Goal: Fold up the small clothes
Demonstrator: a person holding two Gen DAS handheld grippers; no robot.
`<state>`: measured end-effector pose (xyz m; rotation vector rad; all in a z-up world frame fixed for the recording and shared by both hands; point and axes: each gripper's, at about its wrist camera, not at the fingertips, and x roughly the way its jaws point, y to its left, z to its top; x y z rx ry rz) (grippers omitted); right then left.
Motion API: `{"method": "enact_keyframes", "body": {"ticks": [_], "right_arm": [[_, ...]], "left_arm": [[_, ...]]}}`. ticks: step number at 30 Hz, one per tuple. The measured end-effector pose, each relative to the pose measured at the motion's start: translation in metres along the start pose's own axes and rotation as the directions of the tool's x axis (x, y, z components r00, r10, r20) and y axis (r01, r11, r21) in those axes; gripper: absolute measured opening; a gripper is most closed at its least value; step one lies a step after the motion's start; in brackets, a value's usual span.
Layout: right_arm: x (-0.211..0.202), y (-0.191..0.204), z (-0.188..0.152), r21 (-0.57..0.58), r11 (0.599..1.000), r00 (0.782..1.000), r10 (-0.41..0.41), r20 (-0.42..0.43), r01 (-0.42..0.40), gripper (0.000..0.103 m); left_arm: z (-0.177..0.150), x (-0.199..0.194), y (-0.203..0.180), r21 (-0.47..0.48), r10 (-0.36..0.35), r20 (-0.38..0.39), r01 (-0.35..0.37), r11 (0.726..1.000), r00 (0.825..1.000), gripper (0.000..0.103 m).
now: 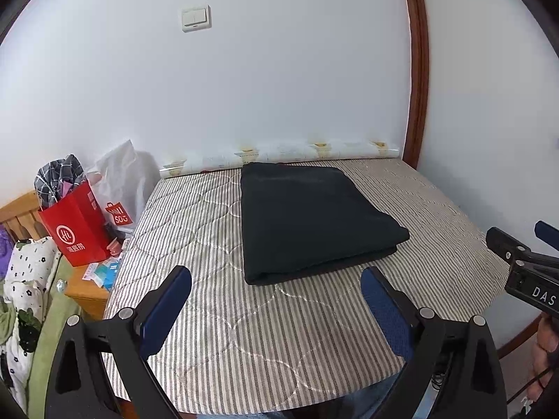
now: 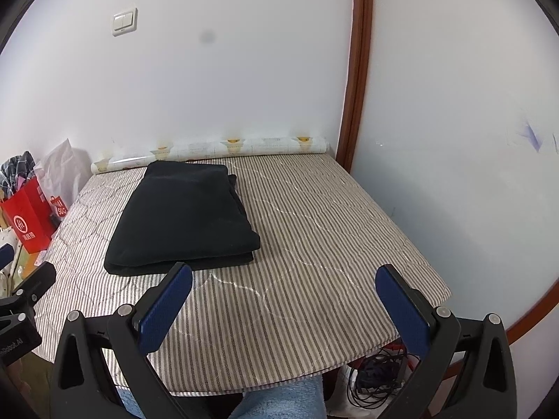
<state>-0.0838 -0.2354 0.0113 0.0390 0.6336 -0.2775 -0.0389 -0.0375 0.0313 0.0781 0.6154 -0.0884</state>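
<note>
Left wrist view shows a black garment (image 1: 314, 220) lying as a neat, thick rectangle on the striped, quilted bed (image 1: 216, 314), toward the far half of it and close to the patterned roll (image 1: 279, 155) that runs along the wall. Its near edge shows stacked layers, one lower layer sticking out slightly at the near right corner. The left hand-held gripper (image 1: 276, 309) hangs above the near part of the bed with its blue-padded fingers spread wide and nothing between them, well short of the garment. The right hand-held gripper (image 2: 284, 309) is likewise spread apart and empty, off to the right of the cloth over bare mattress; its black body also pokes in at the right edge of the left wrist view.

Judged from this, the folding of this piece looks finished or very nearly so: the cloth is compact, squared and flat, and neither tool touches it. What could remain is a small tidy of the protruding lower layer, or moving the bundle aside. No other loose garment lies on the bed; a red paper bag (image 1: 78, 230) stuffed with checked fabric stands on a wooden side table to the left, and whether more clothes come from there cannot be told.
</note>
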Motion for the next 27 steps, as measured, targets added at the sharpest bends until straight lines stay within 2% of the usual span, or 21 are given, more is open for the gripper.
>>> {"method": "enact_keyframes", "body": {"ticks": [27], "right_arm": [[0.0002, 0.0047, -0.0012, -0.004, 1.0, 1.0, -0.014, -0.003, 0.014, 0.103]], "left_arm": [[-0.0027, -0.0014, 0.0071, -0.012, -0.009, -0.001, 0.009, 1.0, 1.0, 0.098]]}}
